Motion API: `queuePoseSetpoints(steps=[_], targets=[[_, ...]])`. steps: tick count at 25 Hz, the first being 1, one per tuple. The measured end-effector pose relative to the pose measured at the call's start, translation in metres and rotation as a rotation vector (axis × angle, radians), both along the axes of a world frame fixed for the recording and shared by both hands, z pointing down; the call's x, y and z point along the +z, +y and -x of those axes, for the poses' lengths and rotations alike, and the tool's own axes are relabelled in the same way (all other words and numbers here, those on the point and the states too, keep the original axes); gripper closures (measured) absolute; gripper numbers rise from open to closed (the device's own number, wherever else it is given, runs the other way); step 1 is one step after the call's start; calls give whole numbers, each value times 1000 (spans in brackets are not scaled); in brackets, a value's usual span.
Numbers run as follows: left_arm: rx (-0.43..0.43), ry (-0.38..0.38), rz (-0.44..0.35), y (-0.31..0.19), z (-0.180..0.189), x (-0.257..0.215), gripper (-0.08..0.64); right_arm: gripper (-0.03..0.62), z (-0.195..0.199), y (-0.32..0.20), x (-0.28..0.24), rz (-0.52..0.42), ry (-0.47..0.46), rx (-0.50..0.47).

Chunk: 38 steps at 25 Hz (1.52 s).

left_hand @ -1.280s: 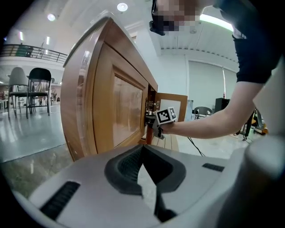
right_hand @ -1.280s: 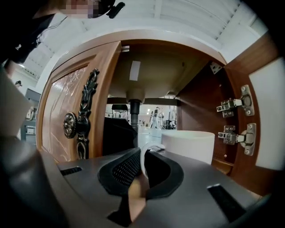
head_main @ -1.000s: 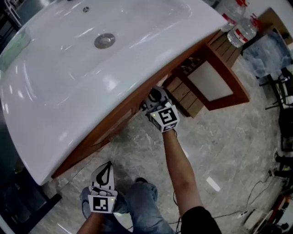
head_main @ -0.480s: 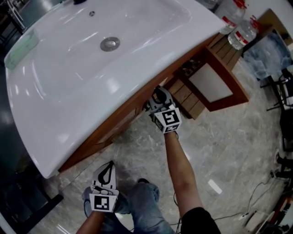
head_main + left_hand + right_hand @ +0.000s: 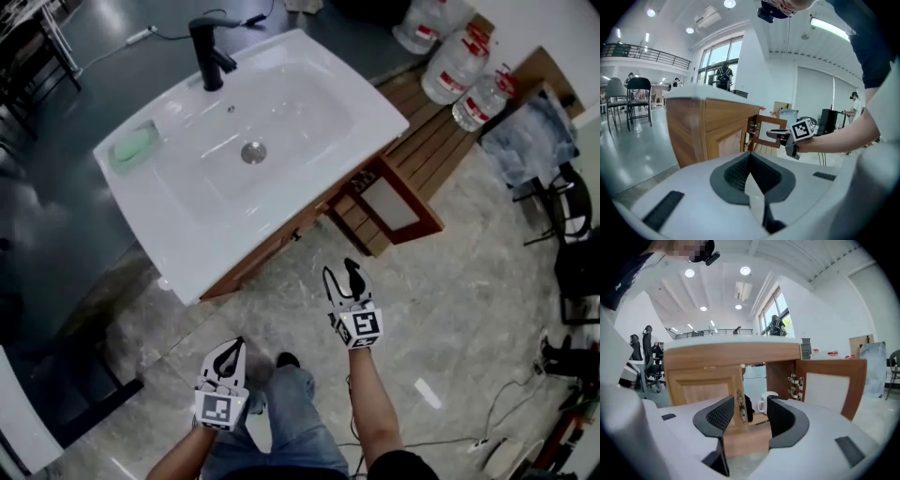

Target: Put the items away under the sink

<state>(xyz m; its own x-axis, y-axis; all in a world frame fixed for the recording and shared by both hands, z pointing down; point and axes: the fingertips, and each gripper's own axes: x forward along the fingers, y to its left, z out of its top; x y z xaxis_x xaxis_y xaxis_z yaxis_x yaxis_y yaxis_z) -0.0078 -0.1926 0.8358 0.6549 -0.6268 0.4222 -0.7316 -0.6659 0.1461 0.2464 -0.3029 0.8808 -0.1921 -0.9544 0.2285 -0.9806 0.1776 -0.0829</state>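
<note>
The white sink (image 5: pixel 309 66) sits on a wooden cabinet (image 5: pixel 717 376) whose right door (image 5: pixel 389 202) stands open. Inside, in the right gripper view, a white mug (image 5: pixel 765 401) stands beside a dark item (image 5: pixel 748 408) that is mostly hidden. My right gripper (image 5: pixel 342 279) is open and empty, held over the floor a little back from the opening; in its own view the right gripper (image 5: pixel 746 416) faces the edge of the shut left door. My left gripper (image 5: pixel 228 361) hangs low by my knee, shut with nothing in it. From the left gripper (image 5: pixel 750 161), the cabinet's side shows.
A black tap (image 5: pixel 211 47) and a green soap (image 5: pixel 133 147) are on the sink. Large water bottles (image 5: pixel 459 61) stand on a slatted wooden pallet (image 5: pixel 427 131) behind the cabinet. Office chairs (image 5: pixel 577 244) and cables (image 5: pixel 506 436) are at the right on the marble floor.
My right gripper has drawn back from the cabinet opening to over the open floor. The head view has pulled up and away, showing the whole sink. The left gripper stays low.
</note>
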Motion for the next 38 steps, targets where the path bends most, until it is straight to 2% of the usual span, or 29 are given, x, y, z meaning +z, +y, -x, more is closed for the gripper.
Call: queuePoseSetpoints(steps=[6, 13, 17, 19, 21, 23, 29, 31, 35, 38], targets=[[-40, 12, -9, 25, 21, -136, 555, 361, 43, 70, -167, -5, -43, -34], [-64, 51, -118, 35, 38, -301, 555, 440, 108, 118, -338, -53, -99, -112], [-75, 87, -181, 45, 50, -368, 555, 515, 144, 136, -411, -110, -96, -188], [-87, 89, -217, 51, 61, -393, 555, 548, 158, 145, -441, -159, -54, -223], [-111, 105, -236, 58, 70, -415, 555, 580, 168, 154, -466, -192, -26, -250], [-142, 114, -256, 63, 79, -435, 555, 580, 177, 163, -488, -212, -53, -260], [-245, 118, -275, 79, 103, -461, 555, 580, 187, 193, -521, -191, -118, -186], [-258, 135, -288, 81, 107, -468, 555, 580, 189, 200, -524, -199, -115, -173], [-254, 146, -328, 86, 110, -474, 555, 580, 196, 208, -529, -272, -36, -179], [-249, 148, -317, 86, 111, -475, 555, 581, 195, 208, -537, -288, -45, -175]])
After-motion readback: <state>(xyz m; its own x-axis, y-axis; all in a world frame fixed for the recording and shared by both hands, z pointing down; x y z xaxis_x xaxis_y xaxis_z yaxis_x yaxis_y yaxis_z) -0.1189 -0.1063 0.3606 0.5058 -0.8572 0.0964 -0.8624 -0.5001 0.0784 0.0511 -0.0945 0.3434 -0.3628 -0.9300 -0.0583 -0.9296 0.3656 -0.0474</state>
